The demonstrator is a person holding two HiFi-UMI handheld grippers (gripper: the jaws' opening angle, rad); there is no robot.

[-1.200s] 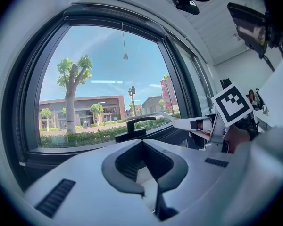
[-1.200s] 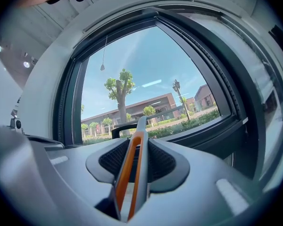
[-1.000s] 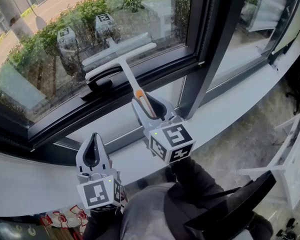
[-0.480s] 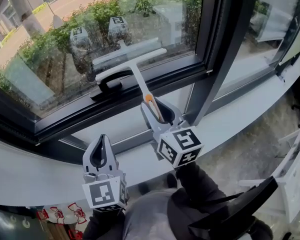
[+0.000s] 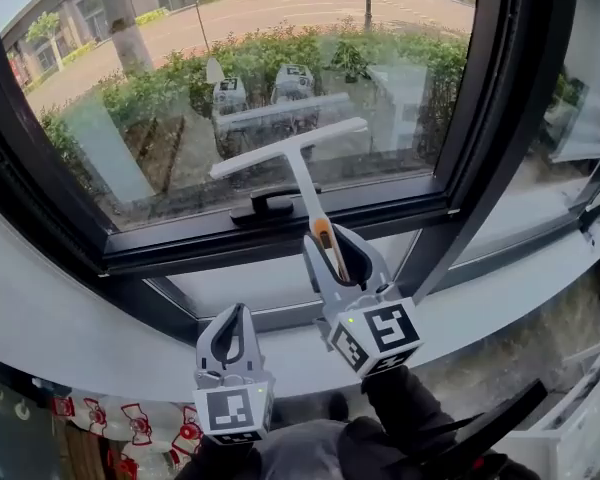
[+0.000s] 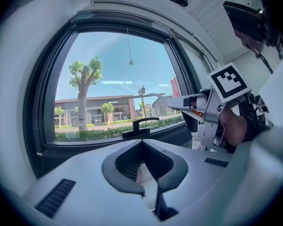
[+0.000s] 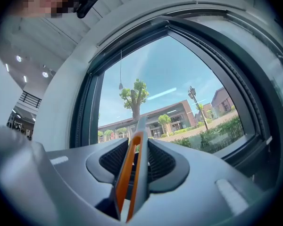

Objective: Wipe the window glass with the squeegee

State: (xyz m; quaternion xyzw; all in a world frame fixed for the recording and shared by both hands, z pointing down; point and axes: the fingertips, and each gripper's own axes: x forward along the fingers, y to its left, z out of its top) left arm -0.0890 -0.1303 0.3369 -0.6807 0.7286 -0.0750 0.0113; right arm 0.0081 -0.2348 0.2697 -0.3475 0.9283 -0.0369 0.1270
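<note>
"Where was the squeegee (image 5: 302, 180)?"

"In the right gripper (image 5: 338, 240). Its jaws were closed tight on the orange-and-grey handle, which ran up out of them towards the window glass (image 5: 180, 68)."

"And the blade?"

"It was up at the lower part of the pane, just above the black window handle (image 5: 270, 205) and tilted, with its right end higher. Its reflection showed in the glass a little above it. Whether the rubber edge actually touched the pane, I couldn't tell."

"What about the left gripper (image 5: 235, 313)?"

"It was low and to the left, over the white sill (image 5: 100, 338) and well apart from the squeegee. Its jaws were together at the tips with nothing between them; through the gap behind the tips you saw only pale sill."

"Was anything holding anything else?"

"Only those right jaws and the handle. Down in the bottom-left corner, below the sill, sat some red-and-white packets (image 5: 130, 423), but they were cropped and too small to say what they were or what they lay in."

"And the frame?"

"It was dark—the bottom rail (image 5: 310, 226) ran just under the window handle, with the right gripper in front of it."
</note>
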